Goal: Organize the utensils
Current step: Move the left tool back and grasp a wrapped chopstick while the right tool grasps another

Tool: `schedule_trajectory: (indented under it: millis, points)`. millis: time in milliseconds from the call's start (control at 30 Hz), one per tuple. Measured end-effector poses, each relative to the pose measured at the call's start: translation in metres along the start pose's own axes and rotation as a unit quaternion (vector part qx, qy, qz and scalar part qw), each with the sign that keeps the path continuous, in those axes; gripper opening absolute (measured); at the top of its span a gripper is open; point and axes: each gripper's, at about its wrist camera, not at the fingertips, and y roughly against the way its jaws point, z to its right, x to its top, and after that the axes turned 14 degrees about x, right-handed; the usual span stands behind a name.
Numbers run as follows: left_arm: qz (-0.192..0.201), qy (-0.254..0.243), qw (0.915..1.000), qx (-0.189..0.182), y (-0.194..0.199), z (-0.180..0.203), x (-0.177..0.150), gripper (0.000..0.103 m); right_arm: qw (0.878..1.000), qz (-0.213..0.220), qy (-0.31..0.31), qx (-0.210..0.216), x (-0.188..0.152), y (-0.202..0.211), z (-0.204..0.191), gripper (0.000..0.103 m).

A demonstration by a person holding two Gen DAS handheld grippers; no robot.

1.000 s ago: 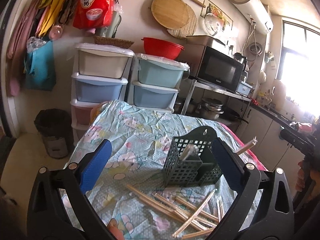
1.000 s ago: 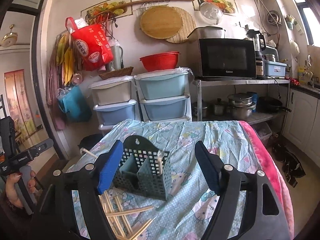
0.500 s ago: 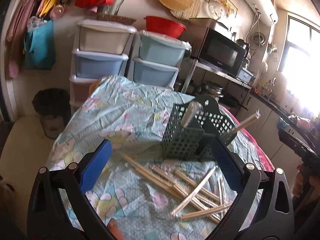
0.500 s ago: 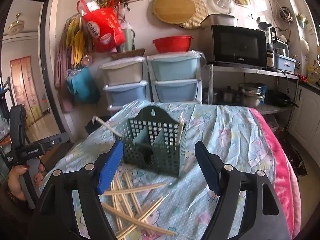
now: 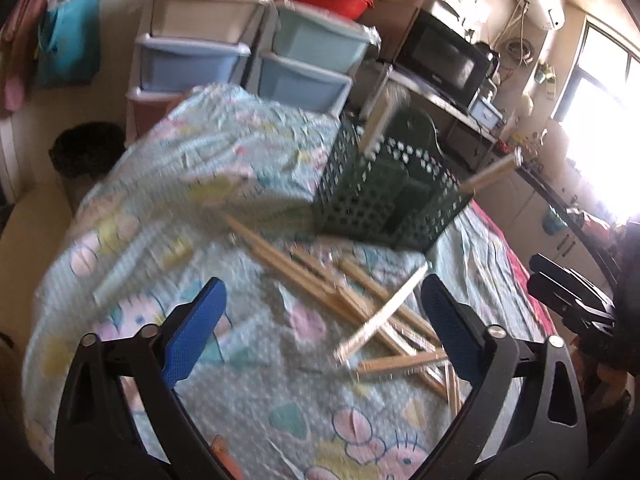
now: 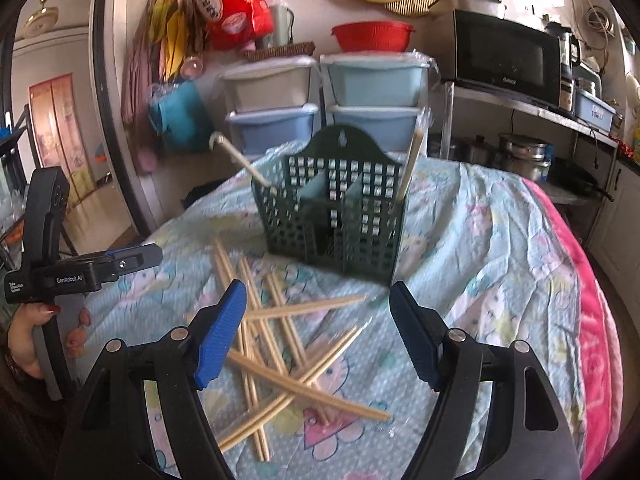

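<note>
A dark green perforated utensil basket [image 6: 334, 216] [image 5: 384, 192] stands on the patterned tablecloth, with one wrapped chopstick [image 6: 412, 164] upright in its right compartment and another [image 6: 240, 158] leaning out at its left. Several loose bamboo chopsticks [image 6: 280, 344] [image 5: 360, 300] lie crossed in a pile in front of it. My right gripper [image 6: 316, 332] hovers open just above the pile, nothing between its blue pads. My left gripper [image 5: 320, 328] is over the near side of the pile, jaws wide and closing, with nothing pressed between them.
The table is covered by a light blue cartoon cloth [image 6: 480, 240] with a pink blanket edge [image 6: 592, 300] at the right. Plastic drawer units [image 6: 324, 96], a microwave [image 6: 508, 56] and a bin [image 5: 86, 152] stand behind. A hand [image 6: 32, 332] holds the other gripper at left.
Both grippers have dropped and tilted down toward the chopstick pile, which now lies larger and closer between the fingers. The left jaws have narrowed slightly.
</note>
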Motion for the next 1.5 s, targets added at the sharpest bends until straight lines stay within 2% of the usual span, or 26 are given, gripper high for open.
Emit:
schedule_trajectory:
  millis: [33,233,333,667,867,933,1133,1367,1500]
  points:
    - [-0.005,0.0,1.0,-0.004,-0.002,0.001,-0.003,0.079,1.0,-0.004,-0.005,-0.001,-0.004,-0.001,0.001,0.071]
    - [-0.044,0.002,0.9986,-0.031,-0.016,0.007,-0.021,0.067,0.999,-0.023,-0.044,-0.004,-0.031,-0.002,0.009,0.071]
    - [-0.058,0.003,0.9975,-0.039,-0.022,0.008,-0.028,0.066,0.997,-0.029,-0.065,-0.01,-0.042,0.0,0.016,0.071]
    - [-0.075,0.018,0.9954,-0.057,-0.035,0.006,-0.037,0.058,0.992,-0.036,-0.121,-0.025,-0.068,0.006,0.036,0.071]
    - [-0.086,0.025,0.9938,-0.066,-0.044,0.007,-0.038,0.049,0.987,-0.041,-0.153,-0.024,-0.077,0.005,0.051,0.071]
    - [-0.09,0.027,0.9932,-0.069,-0.048,0.007,-0.039,0.043,0.985,-0.042,-0.167,-0.022,-0.081,0.005,0.057,0.071]
    - [-0.093,0.03,0.9924,-0.075,-0.053,0.008,-0.039,0.037,0.976,-0.041,-0.214,0.01,-0.089,0.003,0.075,0.053]
    - [-0.096,0.032,0.9915,-0.081,-0.054,0.009,-0.04,0.032,0.97,-0.031,-0.239,0.034,-0.091,0.006,0.079,0.03]
    - [-0.095,0.034,0.9914,-0.083,-0.052,0.009,-0.041,0.029,0.969,-0.024,-0.241,0.039,-0.091,0.008,0.079,0.021]
